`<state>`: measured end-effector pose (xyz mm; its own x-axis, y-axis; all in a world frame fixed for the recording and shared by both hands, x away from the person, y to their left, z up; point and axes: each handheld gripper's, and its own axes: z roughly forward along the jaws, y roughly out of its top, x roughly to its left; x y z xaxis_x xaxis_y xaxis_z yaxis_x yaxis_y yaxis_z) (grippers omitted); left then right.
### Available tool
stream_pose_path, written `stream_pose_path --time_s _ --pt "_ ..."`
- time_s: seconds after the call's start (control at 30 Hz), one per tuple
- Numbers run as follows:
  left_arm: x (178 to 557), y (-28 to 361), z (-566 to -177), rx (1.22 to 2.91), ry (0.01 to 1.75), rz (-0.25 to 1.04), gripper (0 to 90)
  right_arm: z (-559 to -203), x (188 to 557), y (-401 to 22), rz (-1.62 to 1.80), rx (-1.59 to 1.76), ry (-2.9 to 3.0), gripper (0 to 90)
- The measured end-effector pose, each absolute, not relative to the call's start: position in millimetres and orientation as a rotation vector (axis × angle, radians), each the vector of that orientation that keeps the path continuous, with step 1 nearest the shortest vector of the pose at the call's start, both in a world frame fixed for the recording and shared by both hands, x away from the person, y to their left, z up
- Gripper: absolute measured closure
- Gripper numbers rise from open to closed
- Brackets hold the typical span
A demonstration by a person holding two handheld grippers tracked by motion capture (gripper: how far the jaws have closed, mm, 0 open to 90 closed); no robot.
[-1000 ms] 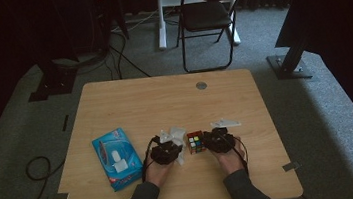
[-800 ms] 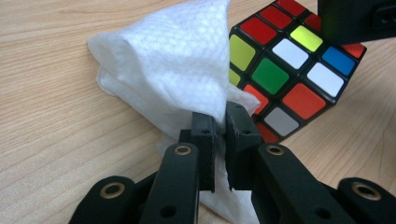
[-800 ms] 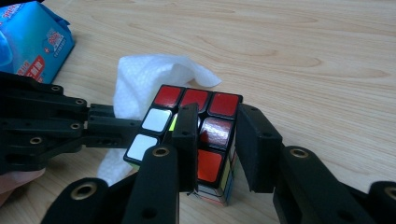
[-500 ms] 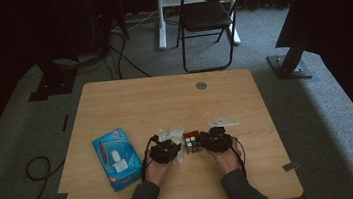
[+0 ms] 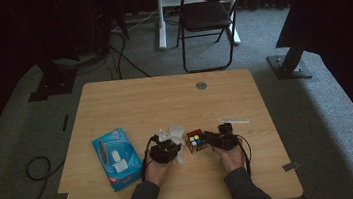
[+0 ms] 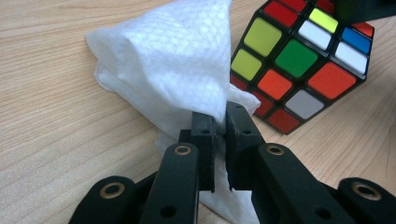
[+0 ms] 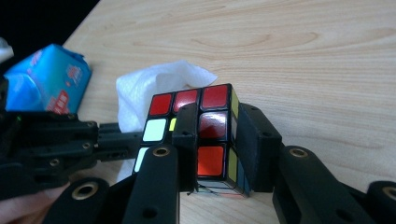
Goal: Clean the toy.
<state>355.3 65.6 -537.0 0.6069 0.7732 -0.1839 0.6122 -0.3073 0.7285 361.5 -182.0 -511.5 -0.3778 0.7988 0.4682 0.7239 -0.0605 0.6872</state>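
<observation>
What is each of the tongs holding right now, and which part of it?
The left tongs pinch a bunched fold at the lower edge of the white tissue. The right tongs clamp one edge layer of the puzzle cube.

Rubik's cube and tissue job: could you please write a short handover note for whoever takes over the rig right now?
Left hand-held gripper: shut on the crumpled white paper tissue.
Right hand-held gripper: shut on the multicoloured plastic Rubik's cube, near the table's front edge.
Tissue sits beside the cube; blue tissue pack lies left.
Done: both things gripped.
Left: probably wiping the cube's faces.
</observation>
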Motion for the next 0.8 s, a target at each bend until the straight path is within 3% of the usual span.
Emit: stream_pose_path --time_s 0.27,0.3,0.8 --pt "355.7 65.1 -537.2 2.027 1.093 0.256 83.5 -509.6 363.4 -199.2 1.424 1.767 2.025 73.3" --pt "355.7 65.1 -537.3 2.028 1.093 0.254 83.5 -508.4 363.2 -200.4 1.394 1.754 2.023 79.7" --pt "357.1 65.3 -533.9 2.014 1.083 0.254 83.1 -506.1 363.0 -206.0 1.313 1.730 1.992 68.7"
